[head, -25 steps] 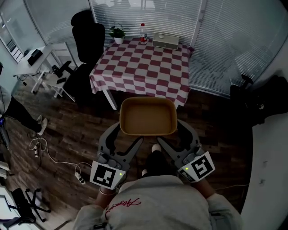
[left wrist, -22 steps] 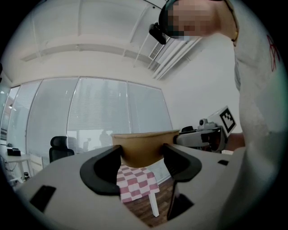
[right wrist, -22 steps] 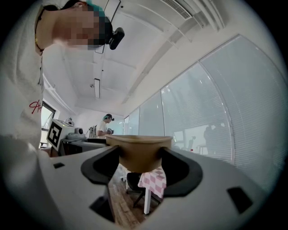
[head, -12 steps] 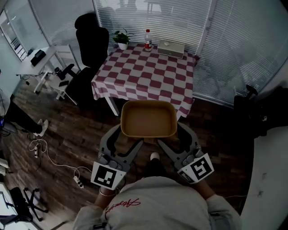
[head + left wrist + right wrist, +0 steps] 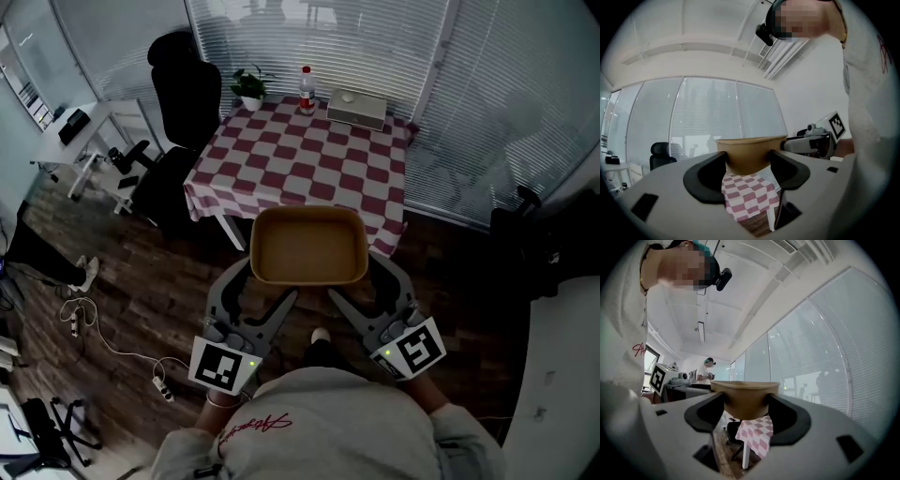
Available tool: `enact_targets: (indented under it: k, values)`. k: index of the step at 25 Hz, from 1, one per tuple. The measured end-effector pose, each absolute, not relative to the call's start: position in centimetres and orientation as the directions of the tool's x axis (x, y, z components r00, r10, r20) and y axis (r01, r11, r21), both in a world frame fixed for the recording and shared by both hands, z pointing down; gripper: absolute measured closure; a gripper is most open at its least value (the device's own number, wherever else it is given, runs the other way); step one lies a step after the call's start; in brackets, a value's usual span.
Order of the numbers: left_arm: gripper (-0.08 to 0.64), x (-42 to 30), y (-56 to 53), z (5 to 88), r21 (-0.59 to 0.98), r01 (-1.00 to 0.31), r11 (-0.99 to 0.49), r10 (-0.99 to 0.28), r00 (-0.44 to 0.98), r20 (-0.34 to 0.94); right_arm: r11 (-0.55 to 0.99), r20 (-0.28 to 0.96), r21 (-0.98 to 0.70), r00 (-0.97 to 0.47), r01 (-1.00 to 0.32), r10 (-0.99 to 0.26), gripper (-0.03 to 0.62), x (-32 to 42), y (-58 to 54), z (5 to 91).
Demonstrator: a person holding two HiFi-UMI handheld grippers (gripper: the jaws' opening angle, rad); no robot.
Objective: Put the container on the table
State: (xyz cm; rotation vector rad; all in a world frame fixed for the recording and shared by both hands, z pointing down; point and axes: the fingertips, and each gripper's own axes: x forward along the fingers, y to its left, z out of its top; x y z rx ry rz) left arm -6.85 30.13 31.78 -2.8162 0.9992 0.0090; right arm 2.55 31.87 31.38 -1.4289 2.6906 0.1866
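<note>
Container (image 5: pixel 307 246) hangs in the air between both grippers, its far rim overlapping the near edge of the table (image 5: pixel 309 159) in the head view, with dark wood floor (image 5: pixel 141 300) under it. It is not set down yet.

Only the head view looks into the container's open top and shows its plain tan inside. It alone shows the table's checkered cloth whole, with a plant (image 5: pixel 249 89), a bottle (image 5: pixel 306 91) and a flat box (image 5: pixel 356 108) along the far edge at 12 o'clock, and a black chair (image 5: pixel 183 94) at 10 o'clock. The left gripper view instead shows the container's side wall from below the rim, and the other gripper's marker cube (image 5: pixel 836 124) at 3 o'clock. The right gripper view adds a distant standing person (image 5: pixel 707 371) at 9 o'clock.

The container sits upright, mouth up, its long axis running from 9 to 3 o'clock across the head view.

The left gripper (image 5: pixel 262 283) reaches out level from the person's chest toward 1 o'clock and the right gripper (image 5: pixel 361 283) toward 11 o'clock, so they converge on the container's near corners. Each gripper's jaws are clamped on the container wall, one pad on either side.
</note>
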Motion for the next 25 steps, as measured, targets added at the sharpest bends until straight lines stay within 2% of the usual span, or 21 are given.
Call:
enact_targets:
  k: [25]
  values:
    - [0.267, -1.3, 18.8, 31.1, -0.144, -0.676, -0.722, -0.674, 0.735, -0.071, 0.597, -0.149, 0.095, -0.605, -0.796, -0.782, 0.304, 8.1, 20.1, 30.6]
